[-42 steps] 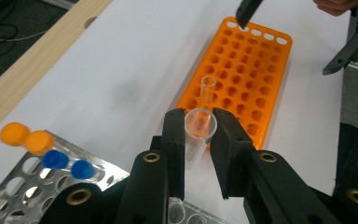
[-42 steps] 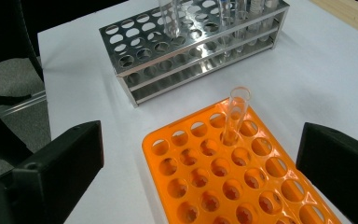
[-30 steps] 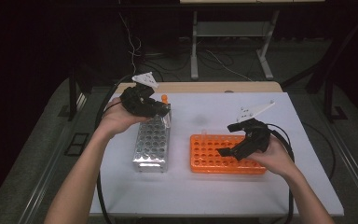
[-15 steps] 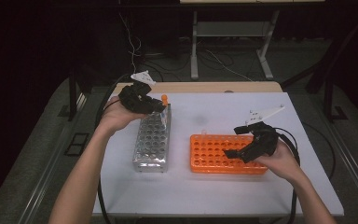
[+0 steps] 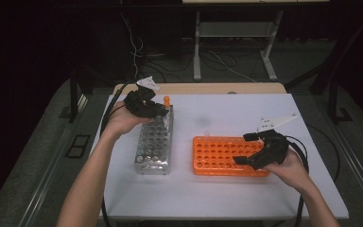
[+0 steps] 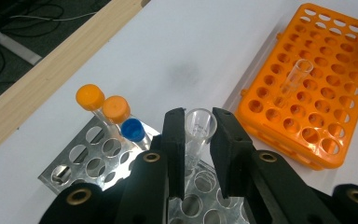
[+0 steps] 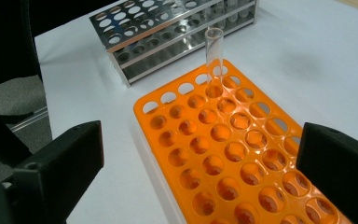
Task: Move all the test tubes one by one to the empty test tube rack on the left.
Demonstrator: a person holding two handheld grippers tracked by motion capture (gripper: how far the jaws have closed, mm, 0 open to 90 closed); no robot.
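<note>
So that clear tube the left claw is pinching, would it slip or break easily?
Probably slippery: the clear tube looks smooth and glossy between the left gripper's flat black pads. It looks thin-walled, so likely light and maybe crackable if squeezed hard. Being round, it would likely roll if laid on the table.

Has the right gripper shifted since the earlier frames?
Yes. The right gripper has slid rightward along the orange rack, from its middle toward its right end.

A clear, uncapped tube (image 6: 199, 130) stands nearly upright, mouth up, its lower part above the holes at the far end of the shiny metal rack (image 6: 93, 163), black jaws pressing on both its sides. The metal rack lies on the white table, left of the orange rack (image 5: 222, 156).
</note>
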